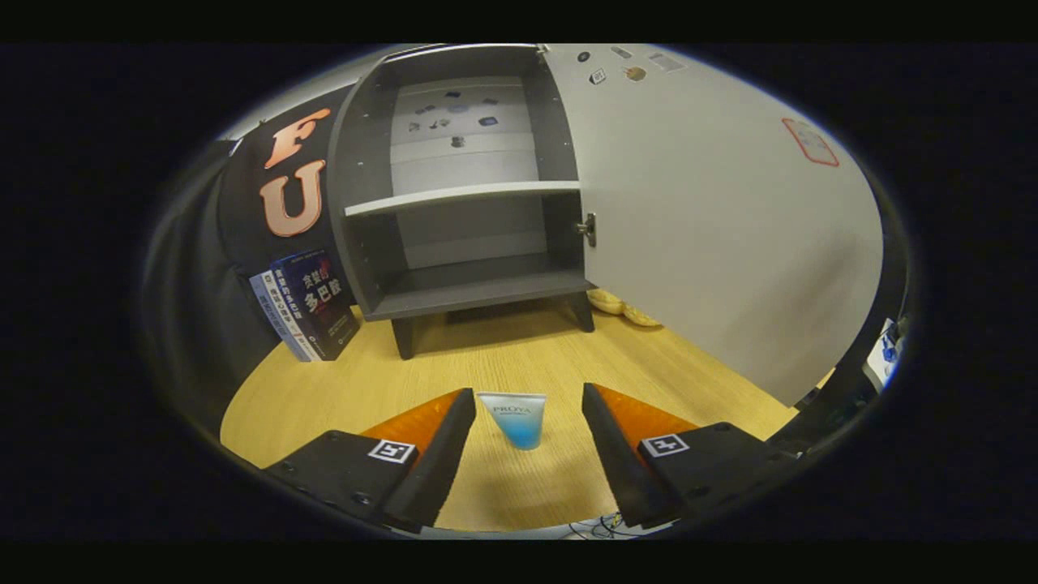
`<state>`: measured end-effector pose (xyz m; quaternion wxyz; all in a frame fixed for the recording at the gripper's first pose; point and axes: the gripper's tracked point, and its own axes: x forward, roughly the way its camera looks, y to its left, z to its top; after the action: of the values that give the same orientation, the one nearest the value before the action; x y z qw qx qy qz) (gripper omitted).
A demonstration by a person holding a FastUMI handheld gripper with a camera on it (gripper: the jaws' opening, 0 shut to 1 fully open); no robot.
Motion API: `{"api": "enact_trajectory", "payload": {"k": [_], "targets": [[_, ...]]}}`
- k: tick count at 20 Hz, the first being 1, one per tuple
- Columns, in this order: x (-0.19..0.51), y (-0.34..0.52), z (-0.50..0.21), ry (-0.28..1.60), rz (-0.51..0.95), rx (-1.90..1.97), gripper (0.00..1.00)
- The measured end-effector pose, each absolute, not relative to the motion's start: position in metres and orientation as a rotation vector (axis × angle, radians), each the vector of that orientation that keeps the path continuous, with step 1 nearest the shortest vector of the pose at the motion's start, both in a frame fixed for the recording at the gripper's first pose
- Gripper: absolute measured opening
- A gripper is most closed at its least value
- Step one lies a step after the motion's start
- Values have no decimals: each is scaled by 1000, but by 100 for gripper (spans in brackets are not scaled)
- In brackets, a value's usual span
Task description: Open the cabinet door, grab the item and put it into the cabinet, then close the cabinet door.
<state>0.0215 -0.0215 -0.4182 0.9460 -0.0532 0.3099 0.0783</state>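
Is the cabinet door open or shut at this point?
Open. The cabinet door is swung wide to the right, baring both shelves; the tube stands on the table between the open fingers.

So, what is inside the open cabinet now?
Inside the cabinet, one shelf and the bottom board look bare. The tube stands on the table between the open gripper fingers.

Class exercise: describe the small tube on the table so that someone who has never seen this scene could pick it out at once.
Start at the grey cabinet, its door swung open, on the wooden table. Nearer than it, the tube stands between the open gripper's fingers, touching neither. It is small, wide and white on top, tapering to blue below, unlike the dark books beside the cabinet.
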Motion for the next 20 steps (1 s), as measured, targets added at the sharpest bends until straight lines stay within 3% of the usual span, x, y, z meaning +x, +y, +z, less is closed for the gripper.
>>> {"api": "enact_trajectory", "payload": {"k": [5,10,14,16,20], "targets": [[27,-26,-462,699,164,-134,97],[32,-31,-495,754,159,-139,97],[28,-27,-513,794,174,-112,79],[26,-30,-506,796,165,-106,54],[25,-18,-489,812,194,-102,54]]}}
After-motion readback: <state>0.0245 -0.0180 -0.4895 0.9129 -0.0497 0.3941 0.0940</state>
